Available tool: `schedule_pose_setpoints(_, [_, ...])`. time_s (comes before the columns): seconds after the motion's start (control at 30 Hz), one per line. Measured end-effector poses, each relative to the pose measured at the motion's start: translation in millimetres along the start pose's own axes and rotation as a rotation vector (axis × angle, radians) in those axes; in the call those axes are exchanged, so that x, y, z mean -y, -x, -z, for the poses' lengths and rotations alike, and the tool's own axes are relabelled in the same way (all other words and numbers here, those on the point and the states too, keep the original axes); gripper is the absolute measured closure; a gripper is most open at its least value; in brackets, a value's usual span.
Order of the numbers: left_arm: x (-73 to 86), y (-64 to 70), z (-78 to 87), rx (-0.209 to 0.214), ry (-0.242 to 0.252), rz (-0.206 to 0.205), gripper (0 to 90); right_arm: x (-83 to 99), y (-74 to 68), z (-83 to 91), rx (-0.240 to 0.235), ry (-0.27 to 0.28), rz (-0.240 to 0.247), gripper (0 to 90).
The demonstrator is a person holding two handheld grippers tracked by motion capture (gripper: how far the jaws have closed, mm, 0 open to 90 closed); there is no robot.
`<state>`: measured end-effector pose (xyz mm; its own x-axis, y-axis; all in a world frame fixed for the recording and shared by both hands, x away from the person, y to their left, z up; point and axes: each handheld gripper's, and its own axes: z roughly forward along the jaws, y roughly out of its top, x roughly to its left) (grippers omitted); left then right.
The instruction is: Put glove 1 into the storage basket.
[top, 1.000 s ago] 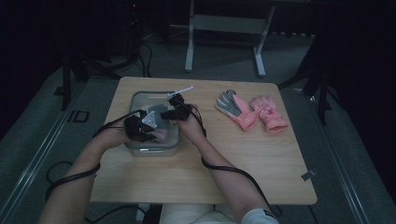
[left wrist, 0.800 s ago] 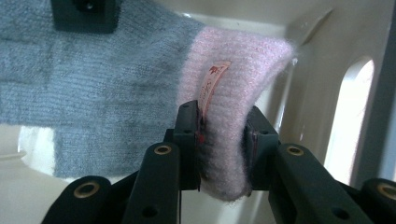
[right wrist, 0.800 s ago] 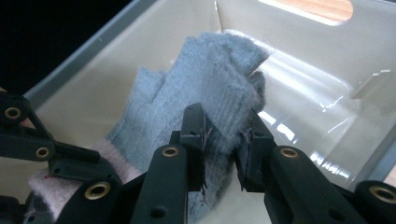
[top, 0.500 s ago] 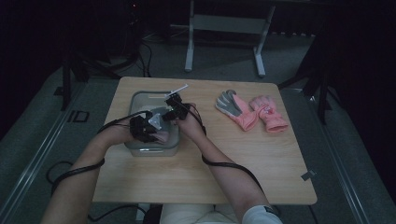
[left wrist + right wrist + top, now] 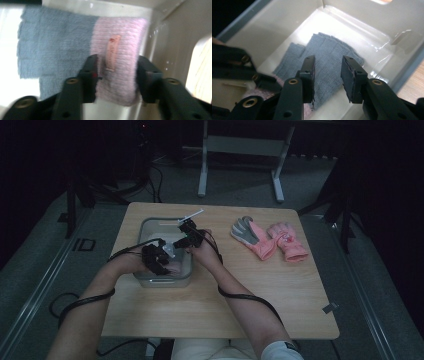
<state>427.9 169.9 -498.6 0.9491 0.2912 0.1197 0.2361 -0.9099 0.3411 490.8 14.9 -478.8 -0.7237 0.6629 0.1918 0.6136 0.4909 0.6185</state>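
A knitted glove lies flat in a clear plastic bin (image 5: 150, 223) on the wooden table. Its hand part (image 5: 57, 40) is grey and its cuff (image 5: 120, 85) is pink with a small label. My left gripper (image 5: 117, 62) is down in the bin, open, its jaws standing either side of the pink cuff. My right gripper (image 5: 328, 62) hovers open just over the grey part of the glove (image 5: 329, 75), nothing between its fingers. In the high view both the left gripper (image 5: 156, 260) and the right gripper (image 5: 186, 236) are over the bin.
A pair of pink and grey gloves (image 5: 267, 239) lies on the table to the right of the bin. The bin's walls (image 5: 287, 22) close in around both grippers. Bare table (image 5: 210, 310) lies in front.
Both hands have edged slightly deeper into the bin. The glove has not visibly moved.
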Motion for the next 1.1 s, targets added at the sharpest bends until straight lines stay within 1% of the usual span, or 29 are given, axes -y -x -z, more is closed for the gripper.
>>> schedule_pose_setpoints(0.03, [0.2, -0.4, 1.0, 0.002, -0.002, 0.024, 49.1, 0.2, 0.7, 3.8, -0.009, 0.012, -0.005, 63.2])
schedule_pose_setpoints(0.07, [1.4, 0.6, 3.8, -0.026, 0.011, 0.045, 46.2, 0.7, 1.8, 7.9, -0.026, 0.024, -0.010, 63.3])
schedule_pose_setpoints(0.1, [1.4, 0.6, 3.8, -0.026, 0.011, 0.045, 43.3, 0.7, 1.8, 7.9, -0.026, 0.024, -0.010, 63.3])
schedule_pose_setpoints(0.13, [2.0, 0.8, 6.1, -0.036, 0.020, 0.056, 43.3, 1.4, 3.1, 12.2, -0.034, 0.037, -0.014, 63.3])
schedule_pose_setpoints(0.17, [2.5, 1.0, 11.8, -0.056, 0.037, 0.063, 40.6, 3.4, 5.9, 20.3, -0.038, 0.055, -0.015, 63.3])
schedule_pose_setpoints(0.2, [2.5, 1.0, 11.8, -0.056, 0.037, 0.063, 39.9, 4.5, 7.5, 24.1, -0.042, 0.063, -0.020, 63.3])
schedule_pose_setpoints(0.23, [2.1, 1.1, 17.7, -0.068, 0.067, 0.085, 39.8, 5.4, 8.9, 27.7, -0.040, 0.069, -0.021, 63.3])
schedule_pose_setpoints(0.3, [1.4, 0.6, 20.9, -0.074, 0.065, 0.086, 39.8, 6.4, 10.2, 30.7, -0.036, 0.075, -0.018, 63.2])
schedule_pose_setpoints(0.33, [0.8, 1.5, 24.0, -0.074, 0.071, 0.094, 39.8, 7.5, 11.1, 33.8, -0.042, 0.077, -0.022, 63.1])
schedule_pose_setpoints(0.37, [-0.1, 1.7, 28.6, -0.093, 0.078, 0.098, 39.8, 10.0, 11.9, 38.9, -0.043, 0.084, -0.020, 63.0])
schedule_pose_setpoints(0.4, [-0.1, 1.7, 28.6, -0.093, 0.078, 0.098, 39.8, 11.4, 12.4, 41.4, -0.045, 0.089, -0.011, 62.8])
schedule_pose_setpoints(0.43, [-1.5, 2.4, 33.9, -0.092, 0.106, 0.125, 39.8, 12.9, 12.8, 44.0, -0.056, 0.095, -0.008, 62.5])
schedule_pose_setpoints(0.47, [-1.5, 2.4, 33.9, -0.092, 0.106, 0.125, 39.8, 12.9, 12.8, 44.0, -0.056, 0.095, -0.008, 62.5])
schedule_pose_setpoints(0.5, [-4.0, 5.2, 39.1, -0.082, 0.140, 0.144, 39.9, 16.8, 13.9, 51.2, -0.068, 0.118, -0.002, 62.6])
schedule_pose_setpoints(0.53, [-4.0, 5.2, 39.1, -0.082, 0.140, 0.144, 39.9, 16.8, 13.9, 51.2, -0.068, 0.118, -0.002, 62.6])
schedule_pose_setpoints(0.57, [-7.2, 8.2, 42.7, -0.079, 0.165, 0.162, 40.1, 20.3, 15.1, 57.3, -0.074, 0.126, 0.006, 62.5])
schedule_pose_setpoints(0.63, [-9.1, 9.3, 43.8, -0.069, 0.171, 0.168, 40.1, 21.6, 15.5, 59.6, -0.068, 0.129, 0.015, 62.5])
schedule_pose_setpoints(0.67, [-13.3, 11.1, 45.8, -0.057, 0.179, 0.186, 40.1, 24.9, 16.9, 66.4, -0.060, 0.127, 0.031, 62.0])
schedule_pose_setpoints(0.7, [-13.3, 11.1, 45.8, -0.057, 0.179, 0.186, 40.1, 24.9, 16.9, 66.4, -0.060, 0.127, 0.031, 62.0])
schedule_pose_setpoints(0.73, [-18.0, 14.1, 48.5, -0.061, 0.195, 0.192, 40.2, 27.7, 18.2, 72.3, -0.055, 0.130, 0.042, 61.8])
schedule_pose_setpoints(0.77, [-18.0, 14.1, 48.5, -0.061, 0.195, 0.192, 40.7, 29.6, 19.0, 75.9, -0.052, 0.132, 0.046, 61.8])
schedule_pose_setpoints(0.8, [-23.8, 18.2, 51.4, -0.064, 0.210, 0.194, 40.7, 32.2, 19.9, 79.5, -0.049, 0.137, 0.050, 61.8])
schedule_pose_setpoints(0.83, [-23.8, 18.2, 51.4, -0.064, 0.210, 0.194, 40.7, 32.2, 19.9, 79.5, -0.049, 0.137, 0.050, 61.8])
schedule_pose_setpoints(0.93, [-35.0, 27.3, 56.9, -0.041, 0.262, 0.184, 40.7, 44.5, 23.2, 92.4, -0.029, 0.144, 0.066, 61.8])
schedule_pose_setpoints(0.97, [-35.0, 27.3, 56.9, -0.041, 0.262, 0.184, 40.7, 44.5, 23.2, 92.4, -0.029, 0.144, 0.066, 61.8])
schedule_pose_setpoints(1.0, [-37.3, 28.8, 57.4, -0.033, 0.274, 0.180, 40.7, 47.5, 24.8, 95.3, -0.027, 0.145, 0.066, 61.8])
schedule_pose_setpoints(1.03, [-40.0, 31.4, 57.3, -0.041, 0.279, 0.178, 40.4, 50.7, 27.0, 98.3, -0.025, 0.147, 0.067, 61.8])
schedule_pose_setpoints(1.07, [-42.7, 33.7, 56.8, -0.037, 0.282, 0.171, 38.5, 56.7, 31.6, 103.9, -0.016, 0.152, 0.060, 61.8])
schedule_pose_setpoints(1.1, [-48.7, 38.1, 54.2, -0.022, 0.281, 0.170, 35.1, 60.3, 35.1, 107.3, -0.012, 0.153, 0.056, 61.8])
